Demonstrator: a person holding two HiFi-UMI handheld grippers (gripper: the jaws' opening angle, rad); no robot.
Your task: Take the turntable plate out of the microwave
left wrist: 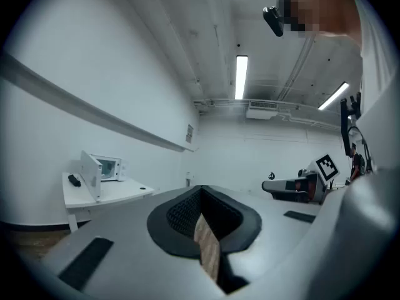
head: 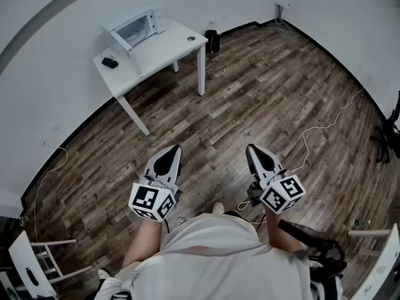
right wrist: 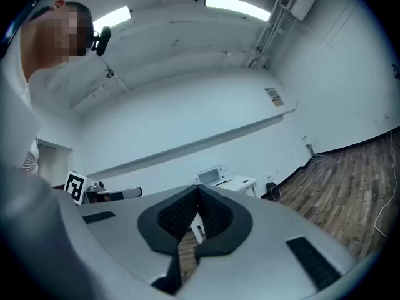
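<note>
Facing the distant microwave, left claw and right claw sit closed, empty.

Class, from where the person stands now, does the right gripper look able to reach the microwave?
Probably not yet: the right gripper, jaws shut, is near the person's body, with a stretch of floor between it and the microwave. Nothing blocks the way, and the door stands open.

Table w/ microwave (door open)
</note>
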